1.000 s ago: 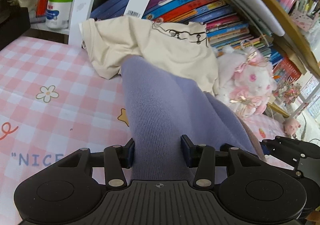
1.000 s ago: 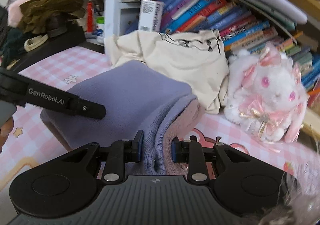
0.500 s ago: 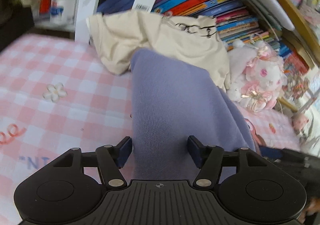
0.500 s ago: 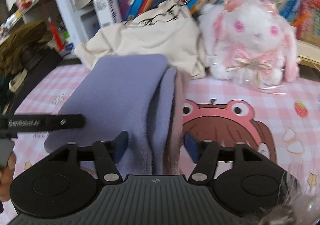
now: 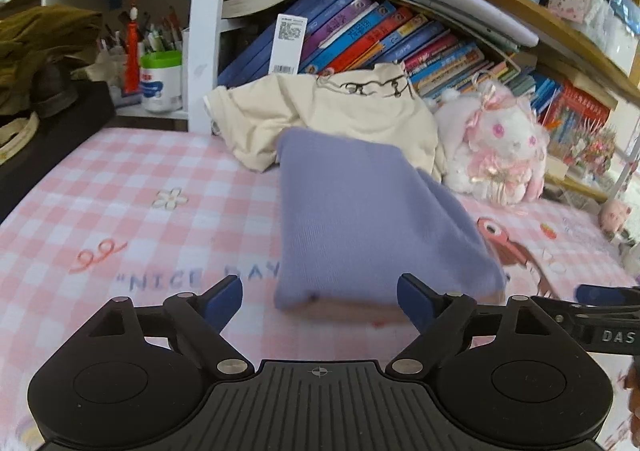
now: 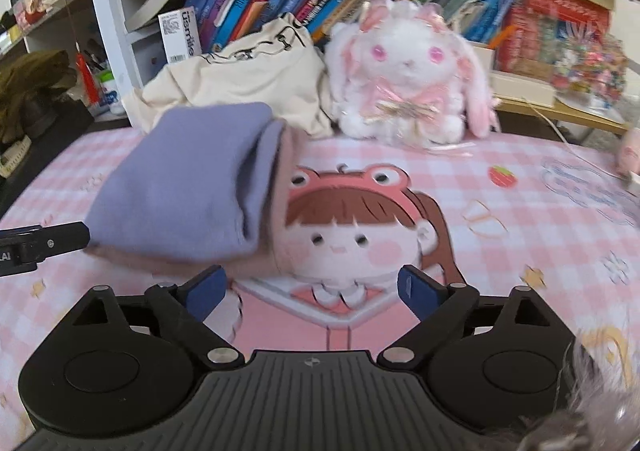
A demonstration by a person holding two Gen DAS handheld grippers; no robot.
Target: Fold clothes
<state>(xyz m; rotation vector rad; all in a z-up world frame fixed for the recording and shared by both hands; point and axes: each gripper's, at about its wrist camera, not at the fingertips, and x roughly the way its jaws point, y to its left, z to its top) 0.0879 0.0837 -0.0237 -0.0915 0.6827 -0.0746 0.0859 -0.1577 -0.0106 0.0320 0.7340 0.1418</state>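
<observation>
Both tools off, folded purple garment [image 5: 360, 219] just ahead.

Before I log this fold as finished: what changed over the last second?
Both tongs, left and right, opened, released the folded purple garment and backed off; it now lies on the pink checked mat. The cream shirt and plush bunny stayed put.

Bare pink checked mat [image 5: 120, 211] lies left & right of the folded purple garment [image 5: 360, 219]. Behind it, cream shirt [image 5: 340, 111], plush bunny [image 6: 408, 71] & bookshelf [image 5: 208, 31] block the way.
</observation>
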